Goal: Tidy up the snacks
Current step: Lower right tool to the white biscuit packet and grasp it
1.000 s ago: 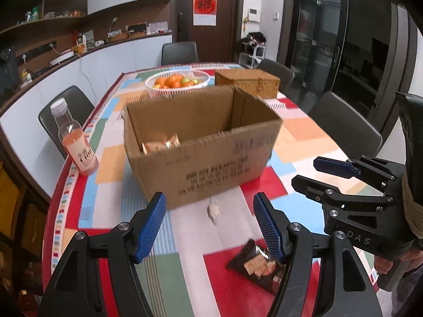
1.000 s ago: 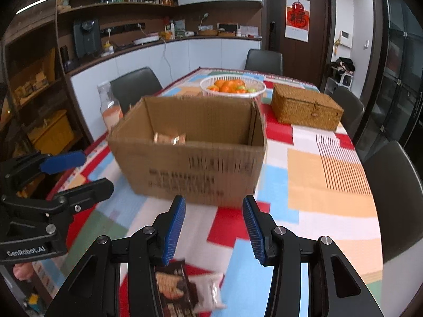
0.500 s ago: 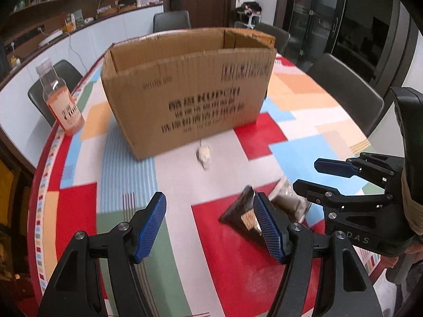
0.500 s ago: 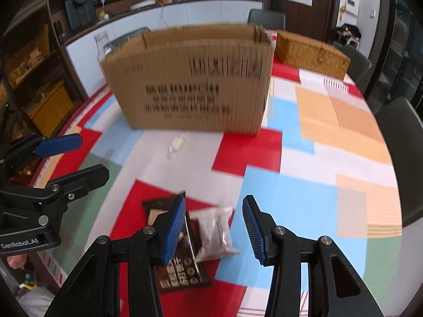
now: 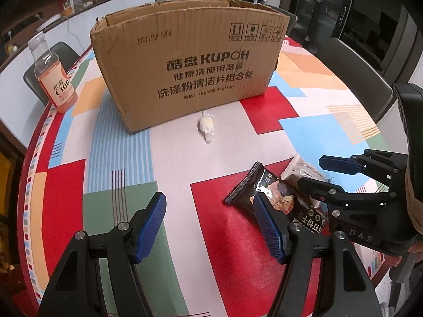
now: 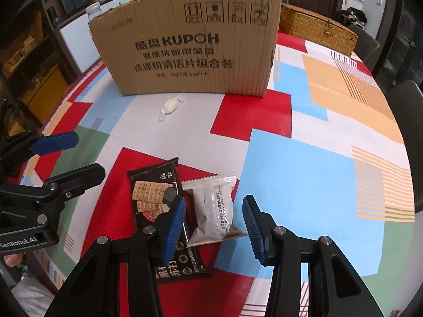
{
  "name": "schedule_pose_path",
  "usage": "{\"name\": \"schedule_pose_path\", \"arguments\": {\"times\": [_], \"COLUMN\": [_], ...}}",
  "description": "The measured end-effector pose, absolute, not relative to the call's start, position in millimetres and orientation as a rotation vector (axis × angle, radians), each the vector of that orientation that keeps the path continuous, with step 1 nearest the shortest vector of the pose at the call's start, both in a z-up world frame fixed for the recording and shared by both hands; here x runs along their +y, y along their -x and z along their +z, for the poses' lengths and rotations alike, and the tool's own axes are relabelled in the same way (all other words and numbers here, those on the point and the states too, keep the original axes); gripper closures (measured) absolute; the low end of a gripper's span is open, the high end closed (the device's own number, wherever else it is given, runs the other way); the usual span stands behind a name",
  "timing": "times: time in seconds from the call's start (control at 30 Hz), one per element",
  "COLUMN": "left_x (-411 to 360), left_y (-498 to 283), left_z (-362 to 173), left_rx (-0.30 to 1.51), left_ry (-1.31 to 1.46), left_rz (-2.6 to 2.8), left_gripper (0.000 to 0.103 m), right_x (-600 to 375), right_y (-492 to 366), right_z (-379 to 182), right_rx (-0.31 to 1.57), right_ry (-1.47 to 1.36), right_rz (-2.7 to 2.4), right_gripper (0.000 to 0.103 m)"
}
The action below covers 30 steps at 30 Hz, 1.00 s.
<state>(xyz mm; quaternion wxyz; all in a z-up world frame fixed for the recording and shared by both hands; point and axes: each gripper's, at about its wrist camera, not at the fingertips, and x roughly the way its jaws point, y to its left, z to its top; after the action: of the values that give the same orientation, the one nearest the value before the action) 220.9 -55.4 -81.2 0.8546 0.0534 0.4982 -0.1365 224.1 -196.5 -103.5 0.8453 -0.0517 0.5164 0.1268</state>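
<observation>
Right jaws [image 6: 214,224] apart, straddling the grey packet [image 6: 215,211] on the desk [image 6: 304,171] so I can pinch it for the box [image 6: 190,50]; left jaws [image 5: 211,227] apart, empty.

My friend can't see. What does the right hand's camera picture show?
The right gripper hangs open over a grey-white snack packet lying beside a black cracker packet on a colourful patchwork tablecloth. Behind stand a brown cardboard box and a small white wrapped candy.
</observation>
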Motion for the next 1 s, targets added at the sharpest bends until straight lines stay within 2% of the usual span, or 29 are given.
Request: {"name": "schedule_pose_path", "arguments": {"times": [0.23, 0.4, 0.53, 0.9, 1.0], "left_x": [-56.4, -57.9, -57.9, -60.1, -63.8], "left_y": [-226.0, -232.0, -237.1, -268.4, -281.2], "left_z": [-87.0, -91.5, -93.7, -93.3, -95.3], "left_rx": [1.055, 1.059, 1.055, 0.977, 0.963], "left_ry": [-0.119, -0.123, -0.127, -0.147, -0.165], "left_rz": [-0.287, -0.286, -0.29, -0.32, -0.321], "left_gripper": [0.035, 0.035, 0.035, 0.036, 0.042], "right_x": [-196.0, -196.7, -196.8, -197.9, -199.4], "right_y": [-229.3, -233.5, -234.4, -251.5, -258.3], "right_z": [-113.5, -118.2, -116.9, -102.3, -99.2], "right_rx": [1.116, 1.127, 1.112, 1.048, 1.031], "right_ry": [0.115, 0.105, 0.112, 0.06, 0.014], "right_rz": [0.258, 0.262, 0.247, 0.202, 0.194], "right_gripper": [0.058, 0.068, 0.071, 0.071, 0.071]}}
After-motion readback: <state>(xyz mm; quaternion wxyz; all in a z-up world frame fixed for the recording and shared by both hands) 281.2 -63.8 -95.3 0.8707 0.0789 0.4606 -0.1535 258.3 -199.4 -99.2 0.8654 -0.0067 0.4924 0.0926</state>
